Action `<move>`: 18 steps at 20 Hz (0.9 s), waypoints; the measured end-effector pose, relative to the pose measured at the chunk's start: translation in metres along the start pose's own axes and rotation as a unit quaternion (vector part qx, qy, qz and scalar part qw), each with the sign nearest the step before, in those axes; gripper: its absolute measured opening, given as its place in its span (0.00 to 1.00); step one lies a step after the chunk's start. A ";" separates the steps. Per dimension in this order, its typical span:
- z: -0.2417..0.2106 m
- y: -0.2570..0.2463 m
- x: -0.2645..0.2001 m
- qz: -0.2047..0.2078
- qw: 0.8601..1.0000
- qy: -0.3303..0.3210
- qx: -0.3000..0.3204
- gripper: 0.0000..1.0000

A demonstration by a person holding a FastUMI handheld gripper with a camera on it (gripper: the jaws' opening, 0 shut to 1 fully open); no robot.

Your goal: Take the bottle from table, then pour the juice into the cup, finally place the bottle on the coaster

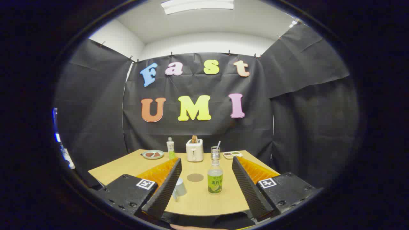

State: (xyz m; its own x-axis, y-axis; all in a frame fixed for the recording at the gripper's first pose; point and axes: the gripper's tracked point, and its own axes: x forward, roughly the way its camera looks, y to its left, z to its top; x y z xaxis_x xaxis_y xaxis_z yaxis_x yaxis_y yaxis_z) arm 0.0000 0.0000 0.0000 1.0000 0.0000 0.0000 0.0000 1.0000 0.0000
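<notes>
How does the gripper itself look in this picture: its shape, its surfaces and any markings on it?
The gripper has two long wedge-shaped fingers that stand apart. Their inner faces are finely ribbed, and their outer sides carry ridged panels. Each finger is fixed to a black block with screws. On top of each block sits a small square white marker with a black pattern. No cable is visible.

The scene was viewed from the gripper (206, 166) — low above the table's (127, 166) near edge, facing level toward the back wall — apparently from some distance.
</notes>
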 end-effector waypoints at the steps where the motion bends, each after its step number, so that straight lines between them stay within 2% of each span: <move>1: -0.001 0.000 0.000 -0.002 1.000 0.001 0.000 1.00; 18: -0.005 -0.012 0.003 -0.021 1.000 0.001 -0.005 1.00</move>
State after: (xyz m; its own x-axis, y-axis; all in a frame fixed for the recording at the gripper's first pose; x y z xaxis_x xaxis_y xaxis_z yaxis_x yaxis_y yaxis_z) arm 0.0034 -0.0121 -0.0048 0.9991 -0.0415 -0.0011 0.0415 0.9991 -0.0106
